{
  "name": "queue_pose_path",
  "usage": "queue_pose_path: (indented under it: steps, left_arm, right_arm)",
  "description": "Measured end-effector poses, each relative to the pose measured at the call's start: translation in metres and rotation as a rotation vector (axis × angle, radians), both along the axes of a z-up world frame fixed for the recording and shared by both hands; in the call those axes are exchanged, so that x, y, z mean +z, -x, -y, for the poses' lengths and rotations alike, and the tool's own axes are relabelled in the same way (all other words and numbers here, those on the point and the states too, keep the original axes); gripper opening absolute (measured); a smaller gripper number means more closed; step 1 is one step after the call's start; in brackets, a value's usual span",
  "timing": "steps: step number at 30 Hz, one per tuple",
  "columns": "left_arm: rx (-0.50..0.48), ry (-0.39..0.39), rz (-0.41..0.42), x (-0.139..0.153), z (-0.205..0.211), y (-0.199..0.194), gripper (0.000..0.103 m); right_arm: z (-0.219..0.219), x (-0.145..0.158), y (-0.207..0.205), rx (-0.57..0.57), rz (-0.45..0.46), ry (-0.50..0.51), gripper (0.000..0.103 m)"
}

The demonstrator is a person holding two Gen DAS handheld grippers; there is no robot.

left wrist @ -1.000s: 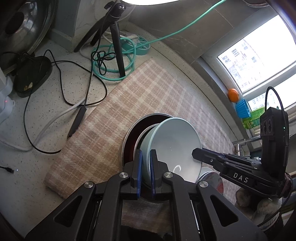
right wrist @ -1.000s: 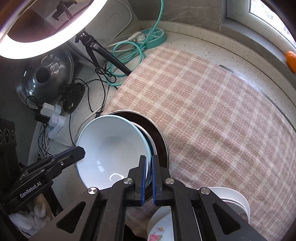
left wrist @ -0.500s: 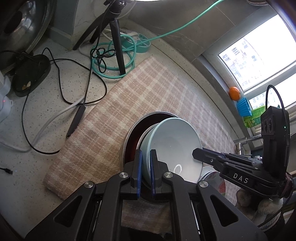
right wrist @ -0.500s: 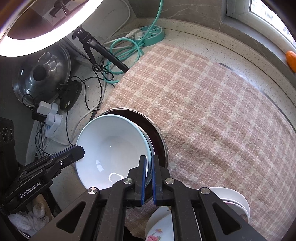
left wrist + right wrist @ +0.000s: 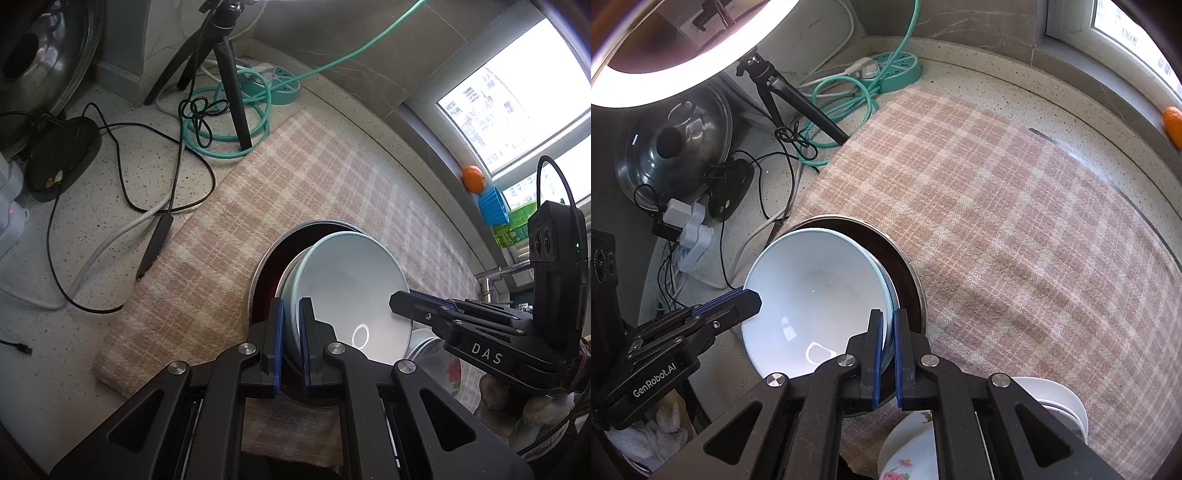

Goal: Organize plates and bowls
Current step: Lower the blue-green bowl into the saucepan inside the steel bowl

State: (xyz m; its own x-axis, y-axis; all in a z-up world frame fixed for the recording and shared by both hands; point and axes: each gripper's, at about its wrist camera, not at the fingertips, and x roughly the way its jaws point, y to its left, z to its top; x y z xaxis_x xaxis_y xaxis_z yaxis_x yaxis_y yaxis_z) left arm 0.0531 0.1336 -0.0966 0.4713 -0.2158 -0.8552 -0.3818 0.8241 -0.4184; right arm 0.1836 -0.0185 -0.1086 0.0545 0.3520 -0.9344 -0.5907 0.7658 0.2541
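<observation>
Claws [image 5: 291,345] [image 5: 887,354] both pinched on round glossy pale-blue bowl's [image 5: 351,288] thin rim

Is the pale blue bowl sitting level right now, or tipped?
Tipped. The pale blue bowl leans over the metal dish, its rim pinched on opposite sides by the left gripper and right gripper.
</observation>
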Motion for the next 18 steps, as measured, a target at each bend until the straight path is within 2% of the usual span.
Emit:
queue_pose_path:
  steps: [14,18]
  left_arm:
    - [-0.015,-0.042,-0.01,-0.0011,0.0035,-0.0011,0.006]
    - [-0.014,-0.047,-0.008,0.0006,0.0026,0.0001,0.007]
  right_arm:
    - [-0.0014,0.0056,0.0048,0.021,0.057,0.005,0.006]
    - [0.0018,0.0097,0.0053,0.014,0.071,-0.004,0.01]
